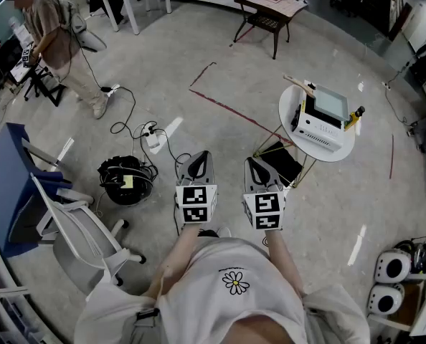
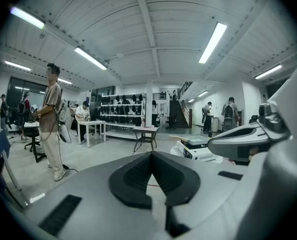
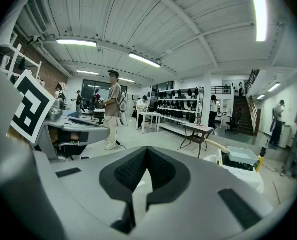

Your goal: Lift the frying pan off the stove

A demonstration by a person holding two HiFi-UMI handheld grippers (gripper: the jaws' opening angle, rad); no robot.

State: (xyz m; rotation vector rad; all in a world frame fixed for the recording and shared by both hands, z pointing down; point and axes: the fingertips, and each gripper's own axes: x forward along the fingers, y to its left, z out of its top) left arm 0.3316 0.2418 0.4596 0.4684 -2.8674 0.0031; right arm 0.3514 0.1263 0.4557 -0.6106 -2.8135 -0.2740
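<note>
The frying pan [image 1: 330,102], grey with a pale wooden handle, sits on a white stove [image 1: 315,130] on a round white table [image 1: 344,153] ahead and to the right. It also shows in the right gripper view, where the pan [image 3: 241,155] rests on the stove [image 3: 244,170], and smaller in the left gripper view, pan [image 2: 195,140]. My left gripper [image 1: 197,157] and right gripper [image 1: 255,163] are held side by side in front of my chest, well short of the table. Both point out over the floor, shut, with nothing between the pads [image 2: 138,171] [image 3: 131,171].
A black bucket with cables [image 1: 125,180] and a power strip [image 1: 153,139] lie on the floor ahead left. An office chair [image 1: 77,235] and a blue panel [image 1: 8,185] stand at my left. A person [image 1: 59,41] stands far left. A dark table [image 1: 270,9] is farther off.
</note>
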